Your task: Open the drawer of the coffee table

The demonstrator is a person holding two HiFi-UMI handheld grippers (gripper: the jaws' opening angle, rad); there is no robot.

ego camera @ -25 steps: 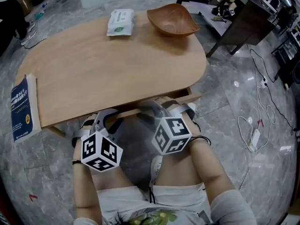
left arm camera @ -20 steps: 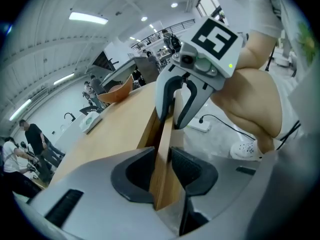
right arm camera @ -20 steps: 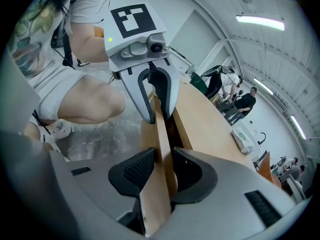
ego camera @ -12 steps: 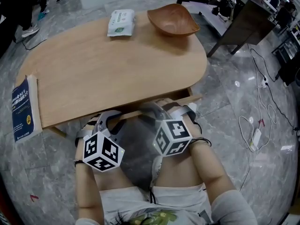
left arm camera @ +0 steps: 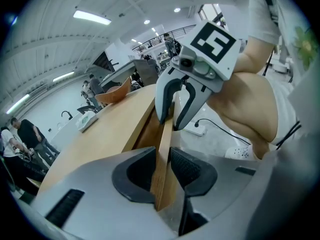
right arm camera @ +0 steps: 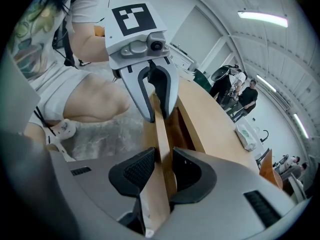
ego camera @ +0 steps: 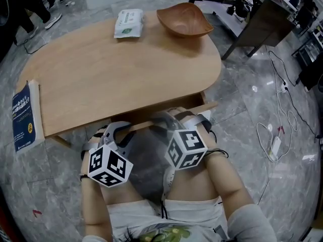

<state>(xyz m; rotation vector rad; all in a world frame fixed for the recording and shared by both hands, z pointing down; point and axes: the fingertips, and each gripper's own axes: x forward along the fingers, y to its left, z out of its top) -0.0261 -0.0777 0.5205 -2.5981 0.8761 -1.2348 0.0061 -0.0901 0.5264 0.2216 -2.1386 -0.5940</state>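
The light wood coffee table (ego camera: 116, 69) fills the head view. Its drawer front (ego camera: 206, 106) stands a little out from under the near edge. My left gripper (ego camera: 118, 133) and right gripper (ego camera: 191, 118) both sit on that board's top edge, side by side. In the left gripper view the drawer front (left arm camera: 164, 144) runs upright between the jaws of my left gripper (left arm camera: 161, 170). They have just been closing and their pads lie against it. In the right gripper view the right gripper (right arm camera: 161, 171) is shut on the same drawer front (right arm camera: 161, 129). The drawer's inside is hidden.
A blue book (ego camera: 22, 117) lies on the table's left end, with a wipes pack (ego camera: 127, 23) and a wooden bowl (ego camera: 184, 20) at the far side. A white cable and power strip (ego camera: 275, 145) lie on the marble floor at right. A dark desk (ego camera: 262, 14) stands beyond.
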